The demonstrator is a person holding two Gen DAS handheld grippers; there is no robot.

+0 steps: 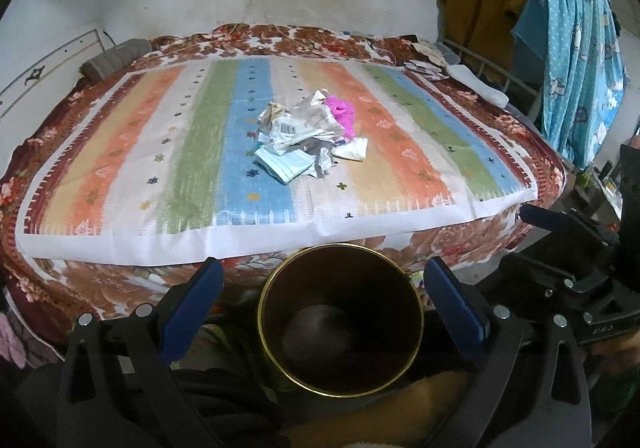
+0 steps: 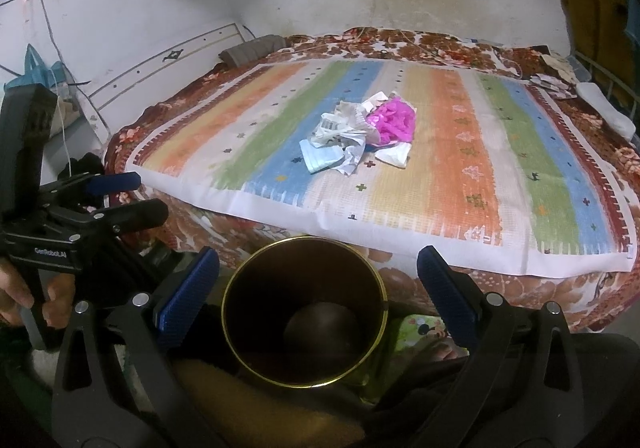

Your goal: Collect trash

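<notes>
A pile of trash [image 1: 310,133] lies in the middle of the striped cloth [image 1: 120,167] on the bed: crumpled paper, a pink plastic bag [image 1: 342,115] and a light blue face mask [image 1: 284,165]. The pile also shows in the right wrist view [image 2: 356,137]. A dark, gold-rimmed bin [image 1: 340,332] stands below the bed's near edge; it also shows in the right wrist view [image 2: 304,312]. My left gripper [image 1: 324,280] is open and empty above the bin. My right gripper [image 2: 318,268] is open and empty above the bin too. The left gripper shows at the left of the right wrist view [image 2: 132,195].
A floral blanket [image 1: 120,280] covers the bed under the cloth. A grey roll [image 1: 116,57] lies at the far left corner. Small items [image 1: 428,63] and a white cloth [image 1: 480,83] lie at the far right. Blue fabric [image 1: 580,47] hangs at the right.
</notes>
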